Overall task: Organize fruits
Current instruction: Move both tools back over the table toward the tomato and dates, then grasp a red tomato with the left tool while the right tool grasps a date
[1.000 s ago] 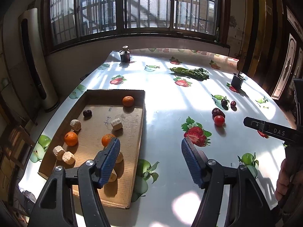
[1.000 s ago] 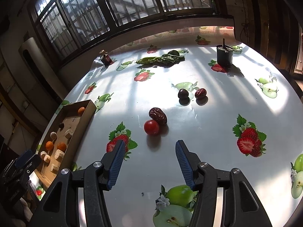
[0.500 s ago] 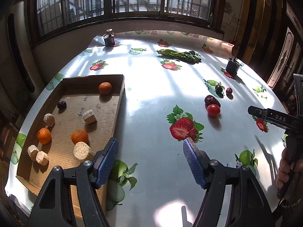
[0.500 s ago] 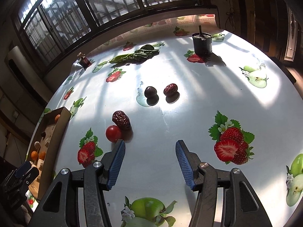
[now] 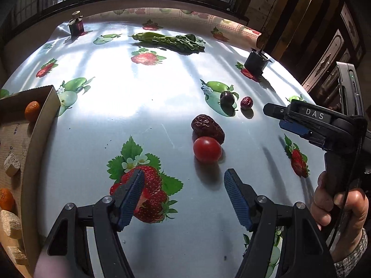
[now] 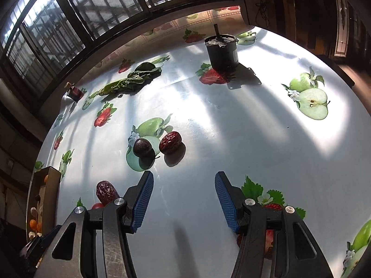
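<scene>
A red cherry tomato [image 5: 207, 149] lies against a large wrinkled red date [image 5: 207, 125] on the fruit-print tablecloth. A dark plum [image 5: 226, 97] and a small red date [image 5: 246, 102] lie farther back. My left gripper [image 5: 184, 184] is open and empty, just short of the tomato. My right gripper [image 6: 183, 186] is open and empty, a little short of the plum [image 6: 142, 147] and small date [image 6: 170, 142]; the large date [image 6: 105, 192] is at its left. A cardboard tray [image 5: 40, 125] at the left holds oranges [image 5: 32, 110] and pale chunks.
A leafy green vegetable [image 5: 170, 40] lies at the back. A black pot [image 6: 221, 52] stands back right, a small dark jar [image 5: 76, 24] back left. The right gripper's body [image 5: 324, 125] and the hand holding it are at the right edge of the left wrist view.
My left gripper has swung right, away from the tray and up to the tomato. My right gripper has moved forward and right, toward the plum and small date. Both stay open.
</scene>
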`<state>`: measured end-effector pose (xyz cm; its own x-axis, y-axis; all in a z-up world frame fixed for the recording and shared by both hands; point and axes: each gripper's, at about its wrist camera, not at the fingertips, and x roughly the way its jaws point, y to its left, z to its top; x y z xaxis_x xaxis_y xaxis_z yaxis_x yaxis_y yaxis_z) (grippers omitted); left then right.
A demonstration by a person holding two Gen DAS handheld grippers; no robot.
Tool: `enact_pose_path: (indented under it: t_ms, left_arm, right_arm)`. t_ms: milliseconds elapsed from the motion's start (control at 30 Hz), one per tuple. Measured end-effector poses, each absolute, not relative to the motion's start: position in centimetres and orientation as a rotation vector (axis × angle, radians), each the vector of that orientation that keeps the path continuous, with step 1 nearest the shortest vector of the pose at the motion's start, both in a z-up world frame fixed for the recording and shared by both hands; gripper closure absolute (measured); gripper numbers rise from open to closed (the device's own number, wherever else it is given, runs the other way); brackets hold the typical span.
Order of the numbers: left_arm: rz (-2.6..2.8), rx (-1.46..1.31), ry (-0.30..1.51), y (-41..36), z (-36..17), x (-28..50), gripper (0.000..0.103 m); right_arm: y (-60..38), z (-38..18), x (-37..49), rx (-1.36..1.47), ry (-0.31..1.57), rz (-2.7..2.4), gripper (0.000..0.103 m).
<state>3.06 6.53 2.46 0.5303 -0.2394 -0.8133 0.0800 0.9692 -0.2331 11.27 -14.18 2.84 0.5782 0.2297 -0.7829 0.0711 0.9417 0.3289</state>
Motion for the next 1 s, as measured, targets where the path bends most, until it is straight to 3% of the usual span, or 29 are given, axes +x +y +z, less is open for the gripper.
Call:
enact_pose_path:
  t_ms: [267,433,667,800,933,1000]
  left_arm:
    - [-0.228,-0.243,0.947,6.8,1.8,5.4,0.034]
    - [-0.289,-0.262,0.924,6.6,1.2,5.9,0.047]
    - [-0.312,-0.260,0.910,6.4,1.1,6.0,0.048]
    - [-0.314,-0.242,0.898,6.1,1.1,5.9,0.048]
    - [-0.300,-0.164,0.882,4.9,1.1,5.7,0.048]
    - [-0.305,-0.114,0.882,4.1,1.0,5.5,0.048]
  right_arm:
    - [-13.7,1.6,15.2,0.377,0.983,0.075,0.044]
    - [-12.8,1.3,16.1,0.340,0.965,0.066,0.045]
    - [-12.0,1.1,16.5,0.325,0.934,0.054,0.052]
    - [-11.6,0.9,16.1,0.326,0.895,0.047,0.062]
    - [-10.9,0.8,15.8,0.285,0.864,0.037,0.062]
    - [-10.2,0.8,15.9,0.252,0.869,0.053,0.069]
